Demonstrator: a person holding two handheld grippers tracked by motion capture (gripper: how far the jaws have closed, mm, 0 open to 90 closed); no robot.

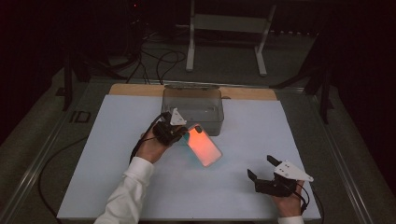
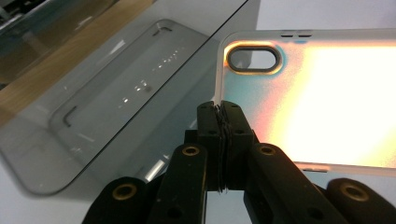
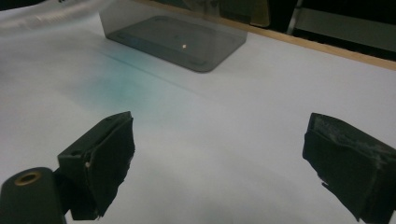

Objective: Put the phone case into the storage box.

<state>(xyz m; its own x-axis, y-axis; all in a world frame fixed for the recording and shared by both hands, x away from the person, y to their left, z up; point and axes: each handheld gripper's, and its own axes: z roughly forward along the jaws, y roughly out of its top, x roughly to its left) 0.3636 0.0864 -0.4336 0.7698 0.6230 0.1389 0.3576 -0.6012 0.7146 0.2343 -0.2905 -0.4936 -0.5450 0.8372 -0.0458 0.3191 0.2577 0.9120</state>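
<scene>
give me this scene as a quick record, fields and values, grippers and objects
surface: white sheet on a table
left gripper: jaws shut on the edge of the phone case
phone case: clear, iridescent orange-pink, camera cutout by the grip, held beside the box
box: smoky transparent, open top, looks empty, at the far middle of the sheet
right gripper: jaws wide apart, holding nothing, near the sheet's right front
</scene>
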